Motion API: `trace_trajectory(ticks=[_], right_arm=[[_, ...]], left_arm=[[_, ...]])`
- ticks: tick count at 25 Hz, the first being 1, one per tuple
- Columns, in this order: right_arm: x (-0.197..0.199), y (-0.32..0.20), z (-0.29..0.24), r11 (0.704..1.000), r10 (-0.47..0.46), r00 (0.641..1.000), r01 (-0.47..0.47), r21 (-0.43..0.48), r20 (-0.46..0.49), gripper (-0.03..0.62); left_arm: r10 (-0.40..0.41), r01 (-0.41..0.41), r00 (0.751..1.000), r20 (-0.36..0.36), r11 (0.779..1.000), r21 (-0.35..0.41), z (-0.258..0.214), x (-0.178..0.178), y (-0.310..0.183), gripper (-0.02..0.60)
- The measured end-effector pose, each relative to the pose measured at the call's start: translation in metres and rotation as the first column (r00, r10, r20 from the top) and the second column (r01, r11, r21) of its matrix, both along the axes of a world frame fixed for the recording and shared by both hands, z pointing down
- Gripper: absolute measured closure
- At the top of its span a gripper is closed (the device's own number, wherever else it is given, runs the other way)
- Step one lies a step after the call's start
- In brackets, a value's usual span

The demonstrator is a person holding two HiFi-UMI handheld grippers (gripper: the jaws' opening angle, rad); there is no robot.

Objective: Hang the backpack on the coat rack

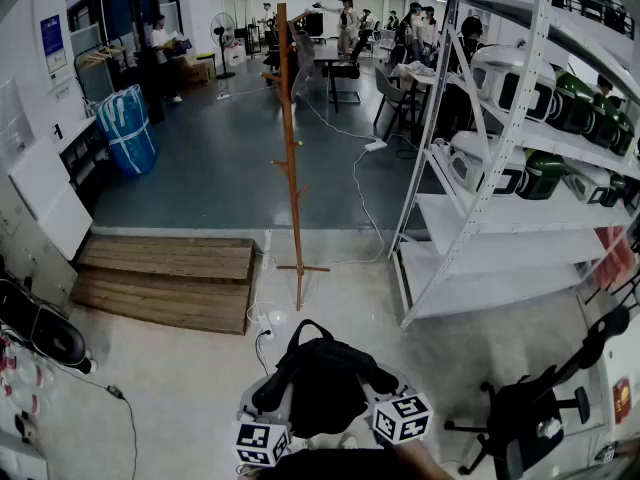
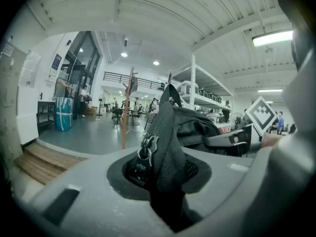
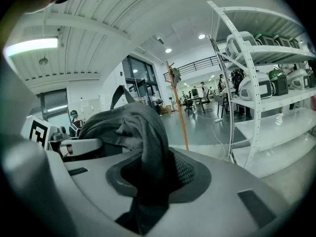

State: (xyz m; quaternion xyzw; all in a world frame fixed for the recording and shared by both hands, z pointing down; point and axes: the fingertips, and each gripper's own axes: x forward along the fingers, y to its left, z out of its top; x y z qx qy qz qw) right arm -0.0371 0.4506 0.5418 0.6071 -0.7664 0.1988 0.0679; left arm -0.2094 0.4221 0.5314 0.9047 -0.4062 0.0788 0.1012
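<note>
A black backpack [image 1: 322, 380] hangs between my two grippers at the bottom of the head view, its top loop standing up. My left gripper [image 1: 268, 438] is shut on the backpack's fabric [image 2: 165, 152] beside a zipper pull [image 2: 145, 152]. My right gripper [image 1: 398, 416] is shut on the other side of the backpack [image 3: 148, 152]. The wooden coat rack [image 1: 291, 158] stands upright straight ahead on the pale floor, a few steps away, and shows as the coat rack [image 2: 126, 110] and the coat rack [image 3: 178, 102] in the gripper views.
White metal shelving [image 1: 500, 198] with helmets and appliances stands to the right. A wooden step [image 1: 165, 280] lies to the left of the rack. A black office chair [image 1: 535, 418] is at the lower right. Cables [image 1: 365, 203] run across the floor. People stand in the far background.
</note>
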Motion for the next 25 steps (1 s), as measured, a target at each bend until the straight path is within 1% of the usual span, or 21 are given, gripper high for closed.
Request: trace_trajectory(ticks=[2,6,9,15,25], right_arm=[[-0.001,-0.001,0.001,1.000,0.001,1.000,-0.001,-0.002,-0.001,0.493],[-0.006,-0.004,0.003,1.000,0.001,1.000,-0.001,-0.005,-0.005,0.493],[-0.012,-0.006,0.002,1.000,0.003,1.000,-0.003,-0.005,-0.010,0.493],[-0.025,-0.012,-0.001,1.000,0.013,1.000,-0.013,-0.007,-0.009,0.491],[-0.049,-0.032,0.004,0.998,0.058,0.998,-0.058,0.001,-0.003,0.491]], left_arm=[[-0.007,0.007,1.000,-0.005,1.000,-0.016,0.003,-0.001,-0.001,0.469],[-0.001,0.001,1.000,-0.010,1.000,-0.014,0.003,-0.007,-0.004,0.469],[-0.003,0.003,1.000,-0.014,1.000,-0.027,0.004,-0.014,-0.007,0.469],[0.018,-0.019,1.000,-0.022,1.000,-0.014,0.001,-0.025,-0.016,0.469],[0.054,-0.054,0.998,-0.018,0.999,-0.007,0.005,-0.048,-0.039,0.469]])
